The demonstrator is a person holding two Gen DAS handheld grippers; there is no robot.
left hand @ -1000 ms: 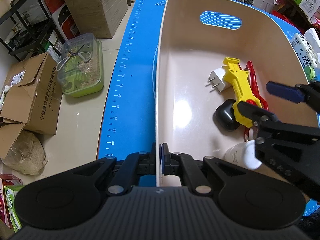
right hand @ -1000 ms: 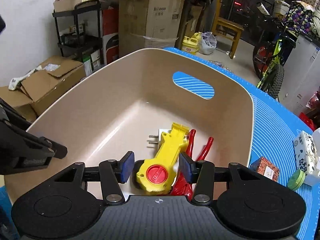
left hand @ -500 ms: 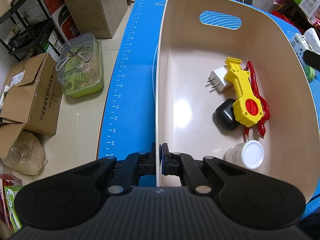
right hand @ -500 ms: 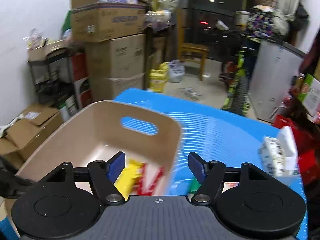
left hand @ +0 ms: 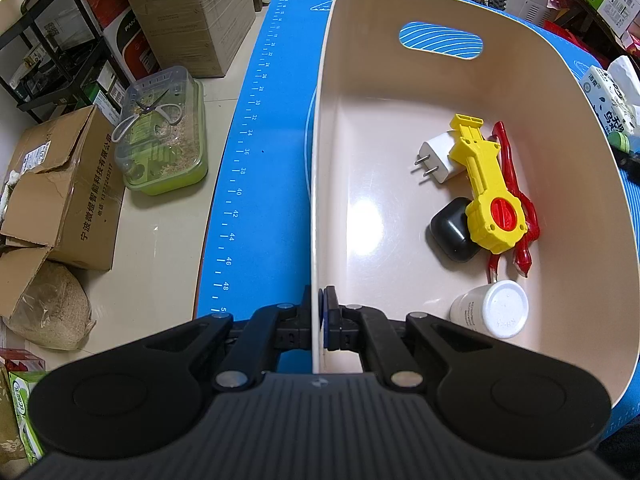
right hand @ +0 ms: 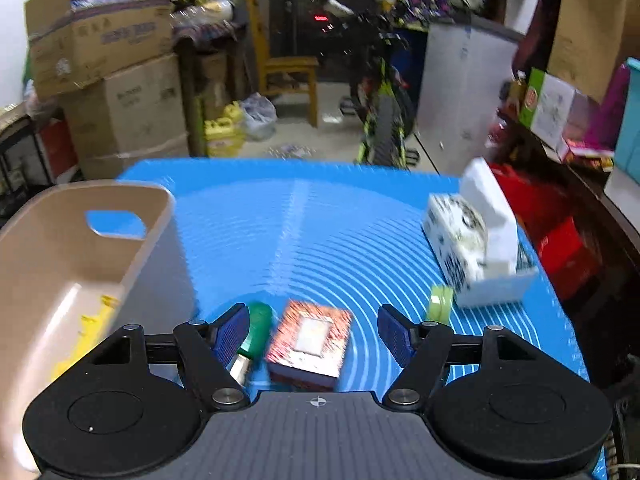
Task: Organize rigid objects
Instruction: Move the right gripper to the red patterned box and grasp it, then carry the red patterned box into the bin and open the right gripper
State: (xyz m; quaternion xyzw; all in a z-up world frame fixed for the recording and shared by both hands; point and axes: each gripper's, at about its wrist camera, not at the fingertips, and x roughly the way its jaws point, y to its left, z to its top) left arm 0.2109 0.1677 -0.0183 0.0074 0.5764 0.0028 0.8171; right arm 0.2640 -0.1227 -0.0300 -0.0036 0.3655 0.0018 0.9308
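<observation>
Motion blur is smearing the patterned box (right hand: 307,343) and green-handled tool (right hand: 251,334) in the right wrist view. The yellow toy (left hand: 485,188) is covering part of the red pliers (left hand: 516,200). The frame edge is cutting off the tissue pack (left hand: 612,98).

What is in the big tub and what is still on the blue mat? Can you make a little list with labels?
bin: beige tub on blue mat
in bin: yellow toy tool, white plug charger, black earbud case, red pliers, white jar
on mat: patterned small box, green-handled tool, green round tin, tissue pack
left gripper: shut on bin rim
right gripper: open above box
</observation>
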